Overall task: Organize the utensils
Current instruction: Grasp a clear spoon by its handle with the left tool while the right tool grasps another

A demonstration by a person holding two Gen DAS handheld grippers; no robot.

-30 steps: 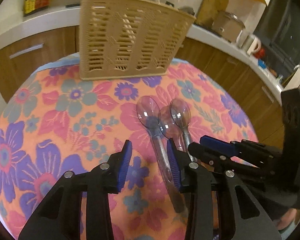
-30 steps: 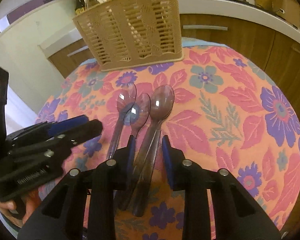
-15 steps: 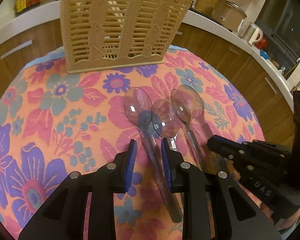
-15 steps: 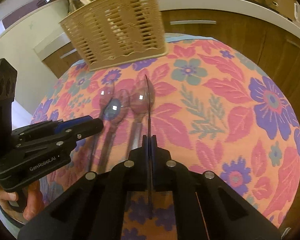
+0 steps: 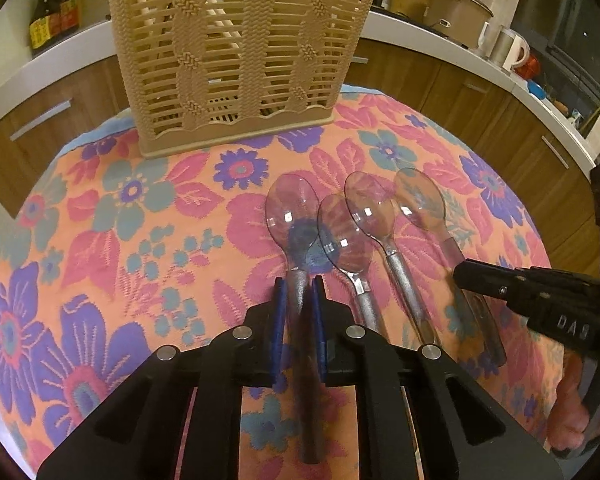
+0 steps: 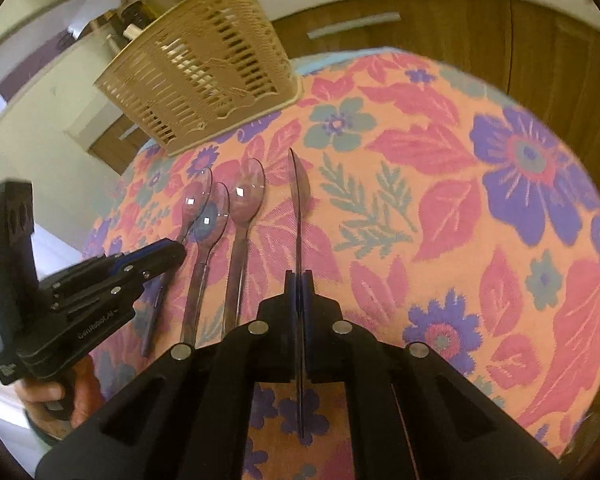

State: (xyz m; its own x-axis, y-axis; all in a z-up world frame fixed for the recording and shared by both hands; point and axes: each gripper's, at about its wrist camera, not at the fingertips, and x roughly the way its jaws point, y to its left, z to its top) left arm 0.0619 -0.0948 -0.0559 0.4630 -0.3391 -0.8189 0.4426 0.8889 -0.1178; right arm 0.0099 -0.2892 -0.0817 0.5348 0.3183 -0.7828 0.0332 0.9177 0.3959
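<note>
Four spoons (image 5: 291, 216), floral tablecloth (image 5: 100, 208), wooden cabinets (image 5: 440, 76)

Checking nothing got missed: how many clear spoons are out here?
4: one in the left gripper, two loose on the cloth, one edge-on in the right gripper. The basket may hide more.

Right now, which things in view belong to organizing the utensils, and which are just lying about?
Part of the job:
- four clear spoons
- beige basket
- left hand-held gripper, closed on the leftmost spoon
- right hand-held gripper, closed on the rightmost spoon

Just lying about:
- bottles
- pot
- white kettle
- flowered tablecloth
</note>
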